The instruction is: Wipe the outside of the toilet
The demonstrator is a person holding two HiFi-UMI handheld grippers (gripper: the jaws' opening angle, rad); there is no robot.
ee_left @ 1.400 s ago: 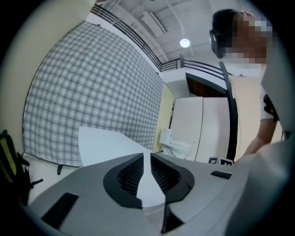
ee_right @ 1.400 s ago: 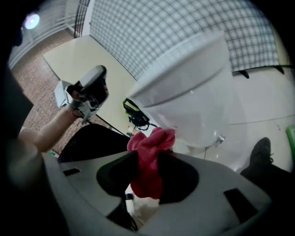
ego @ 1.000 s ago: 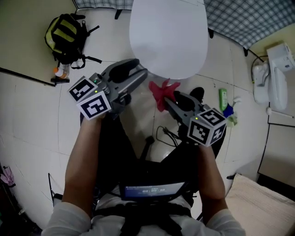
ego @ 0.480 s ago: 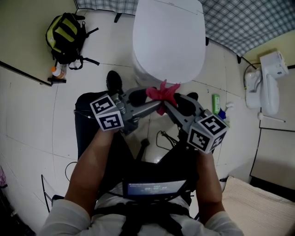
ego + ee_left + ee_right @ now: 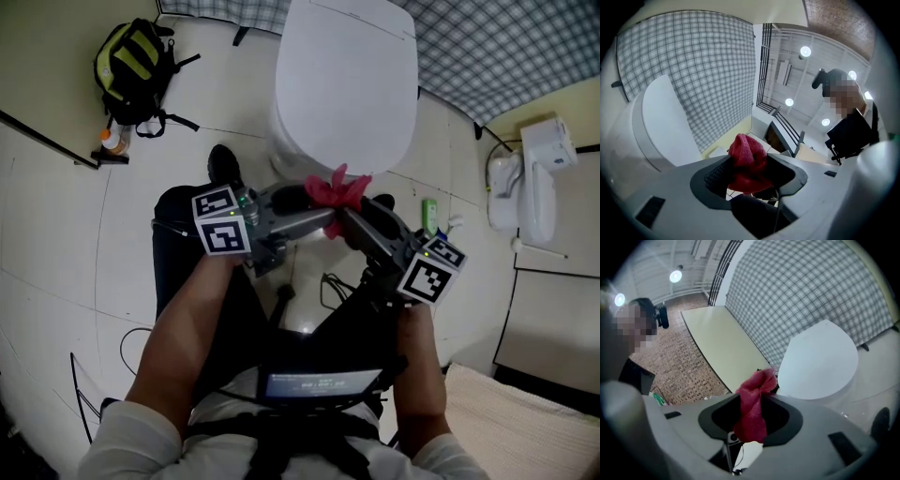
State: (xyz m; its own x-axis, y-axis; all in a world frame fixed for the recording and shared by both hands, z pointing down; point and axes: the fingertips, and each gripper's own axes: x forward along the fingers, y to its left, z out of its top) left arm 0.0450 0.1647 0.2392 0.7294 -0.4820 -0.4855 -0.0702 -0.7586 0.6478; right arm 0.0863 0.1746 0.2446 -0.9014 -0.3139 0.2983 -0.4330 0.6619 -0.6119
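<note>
The white toilet (image 5: 345,84), lid down, stands at the top of the head view, just beyond both grippers. A red cloth (image 5: 336,192) is bunched in front of its bowl. My right gripper (image 5: 343,214) is shut on the cloth from the right, and the cloth (image 5: 751,411) hangs between its jaws. My left gripper (image 5: 315,208) comes in from the left and is shut on the same cloth (image 5: 746,161). In the right gripper view the toilet lid (image 5: 818,362) shows just behind the cloth. Where the two jaw pairs meet, the cloth hides them.
A black and yellow backpack (image 5: 136,66) and an orange-capped bottle (image 5: 111,141) sit at the far left. A green bottle (image 5: 428,214) and a white fixture (image 5: 530,178) are at the right. A black cable (image 5: 337,281) lies on the tiled floor near a shoe (image 5: 223,164).
The left gripper swung right to the red cloth and closed on it. The right gripper rose slightly with the cloth, nearer the toilet's front.
</note>
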